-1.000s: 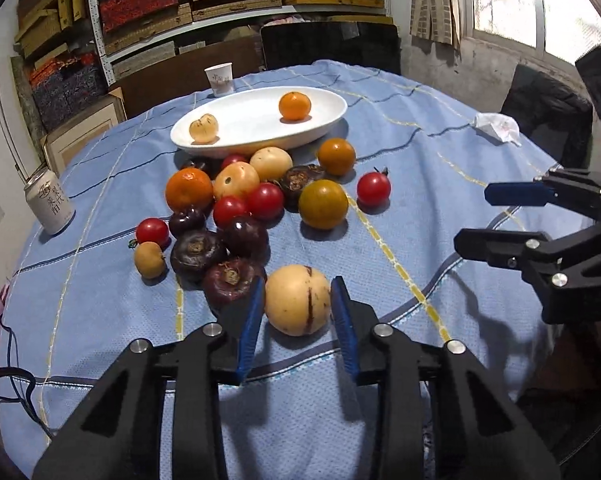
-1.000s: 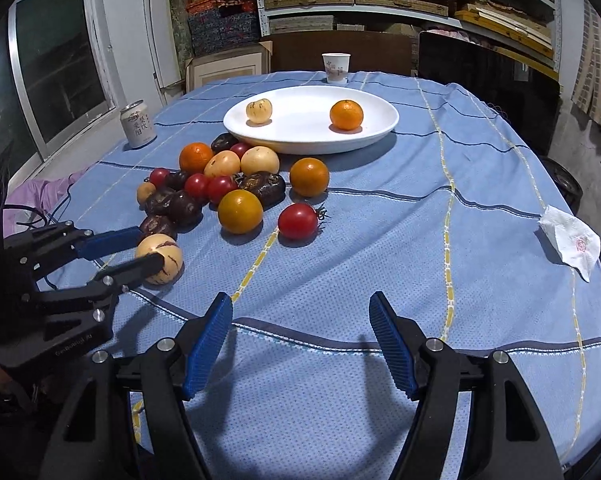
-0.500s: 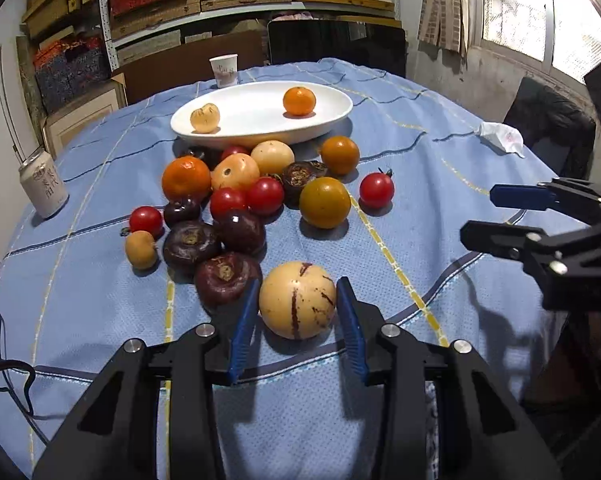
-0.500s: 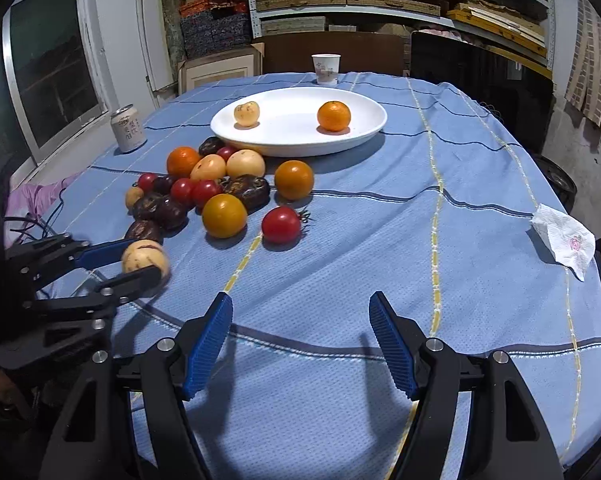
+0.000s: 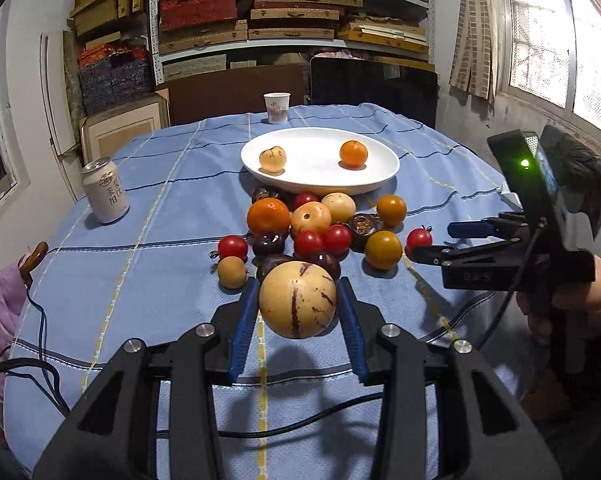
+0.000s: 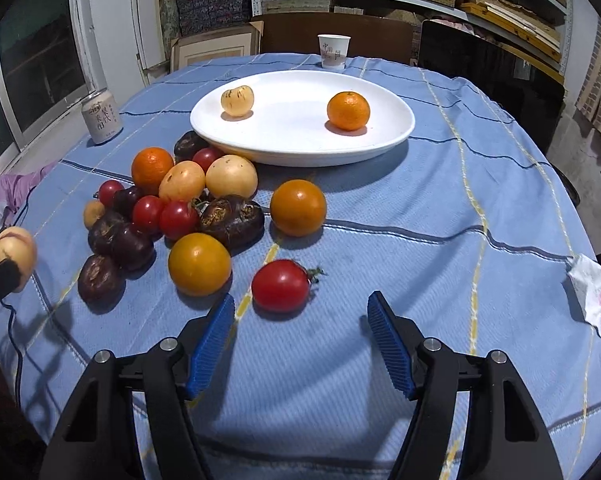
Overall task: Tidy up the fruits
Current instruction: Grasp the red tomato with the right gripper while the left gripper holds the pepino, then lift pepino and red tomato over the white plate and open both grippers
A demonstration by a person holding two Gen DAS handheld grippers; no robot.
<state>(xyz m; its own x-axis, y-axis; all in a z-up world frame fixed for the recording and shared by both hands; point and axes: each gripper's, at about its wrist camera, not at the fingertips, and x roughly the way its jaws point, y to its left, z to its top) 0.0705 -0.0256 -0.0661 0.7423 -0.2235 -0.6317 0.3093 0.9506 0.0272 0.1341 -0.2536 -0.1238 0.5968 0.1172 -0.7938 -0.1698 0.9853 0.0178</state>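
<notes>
A blue striped tablecloth [image 5: 160, 208] covers the table, with stacked shelves behind. At lower centre of the left wrist view, the left gripper [image 5: 298, 312] clamps a pale, purple-streaked melon [image 5: 297, 300] between its blue pads, lifted clear of the cloth. Beyond it lies the heap of fruits [image 5: 320, 228], then a white plate [image 5: 320, 184] holding an orange [image 5: 353, 154]. The right gripper [image 6: 300, 340], its jaws just narrowed, stands open and empty near a red tomato [image 6: 281, 285].

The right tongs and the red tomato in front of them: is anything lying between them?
No. In the right wrist view, only bare blue tablecloth lies between the right tongs and the red tomato.
</notes>
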